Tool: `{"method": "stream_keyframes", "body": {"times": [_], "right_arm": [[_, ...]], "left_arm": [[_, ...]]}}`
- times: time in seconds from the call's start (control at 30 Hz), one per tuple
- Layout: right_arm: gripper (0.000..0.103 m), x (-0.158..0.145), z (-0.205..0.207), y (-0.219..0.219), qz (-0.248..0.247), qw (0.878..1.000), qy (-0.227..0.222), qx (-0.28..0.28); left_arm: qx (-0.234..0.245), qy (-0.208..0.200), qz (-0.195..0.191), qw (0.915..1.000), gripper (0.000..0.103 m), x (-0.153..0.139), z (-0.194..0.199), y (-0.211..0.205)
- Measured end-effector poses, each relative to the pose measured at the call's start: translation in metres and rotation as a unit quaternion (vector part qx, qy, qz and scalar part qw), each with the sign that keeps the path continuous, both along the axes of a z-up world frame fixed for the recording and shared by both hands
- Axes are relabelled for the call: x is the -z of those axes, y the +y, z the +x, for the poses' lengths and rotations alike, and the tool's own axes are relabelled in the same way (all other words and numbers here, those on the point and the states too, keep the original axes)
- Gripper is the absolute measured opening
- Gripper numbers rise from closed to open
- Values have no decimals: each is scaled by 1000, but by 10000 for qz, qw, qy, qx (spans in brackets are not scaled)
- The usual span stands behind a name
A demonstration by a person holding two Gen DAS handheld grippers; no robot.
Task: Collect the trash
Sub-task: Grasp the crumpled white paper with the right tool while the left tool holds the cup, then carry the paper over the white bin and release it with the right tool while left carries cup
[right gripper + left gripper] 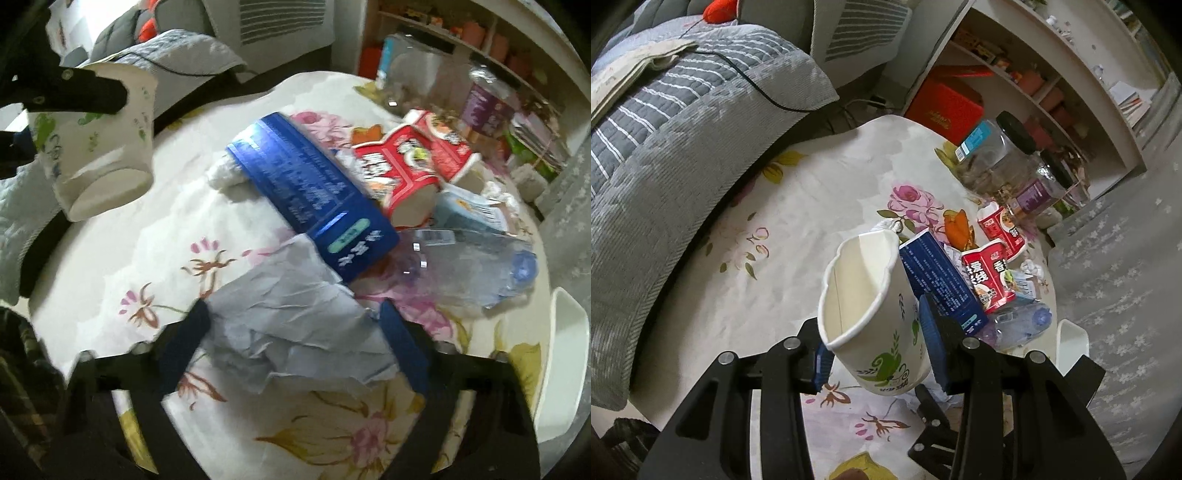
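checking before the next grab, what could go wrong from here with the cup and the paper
1. The left gripper squeezes the white paper cup with green leaf print so its rim is bent; it might crumple further or slip out.
2. The right gripper straddles the crumpled pale blue paper, whose edge lies against the dark blue carton; pulling could drag the carton.

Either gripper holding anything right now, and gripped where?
Left gripper holds the paper cup, squeezed across its side wall. Right gripper straddles the crumpled paper, jaws wide, not clamped.
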State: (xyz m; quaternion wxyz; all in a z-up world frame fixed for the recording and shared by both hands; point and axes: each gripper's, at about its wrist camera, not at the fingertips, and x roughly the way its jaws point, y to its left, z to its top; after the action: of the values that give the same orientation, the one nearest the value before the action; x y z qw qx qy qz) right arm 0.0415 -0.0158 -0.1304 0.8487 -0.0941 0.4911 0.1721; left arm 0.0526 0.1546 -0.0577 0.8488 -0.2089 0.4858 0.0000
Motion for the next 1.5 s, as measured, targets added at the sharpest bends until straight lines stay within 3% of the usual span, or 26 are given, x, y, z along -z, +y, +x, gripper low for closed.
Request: {"method": "stream_keyframes", "body": {"times": [0.1, 0.17, 0.73, 1.0, 1.23, 1.5], "right_arm": [[64, -4, -1, 0, 112, 9999, 24, -46], [62, -8, -3, -2, 190, 9998, 33, -20], [60, -71, -8, -53, 906, 9902, -800, 701], [61, -89, -7, -105, 896, 9751, -1284, 1570], [61, -98, -14, -152, 753, 9561, -1595, 2342], [62, -105, -22, -207, 548, 9310, -1828, 3110]], "left_arm": [[-1, 4, 60, 10000, 42, 2, 0, 1], [-4, 4, 77, 10000, 42, 2, 0, 0], [199, -455, 467, 9977, 42, -11, -2, -34], [408, -868, 801, 9922, 42, -22, -2, -78], [683, -1465, 1236, 9791, 42, -38, -8, -132], [1128, -1789, 1279, 9690, 42, -48, -10, -195]]}}
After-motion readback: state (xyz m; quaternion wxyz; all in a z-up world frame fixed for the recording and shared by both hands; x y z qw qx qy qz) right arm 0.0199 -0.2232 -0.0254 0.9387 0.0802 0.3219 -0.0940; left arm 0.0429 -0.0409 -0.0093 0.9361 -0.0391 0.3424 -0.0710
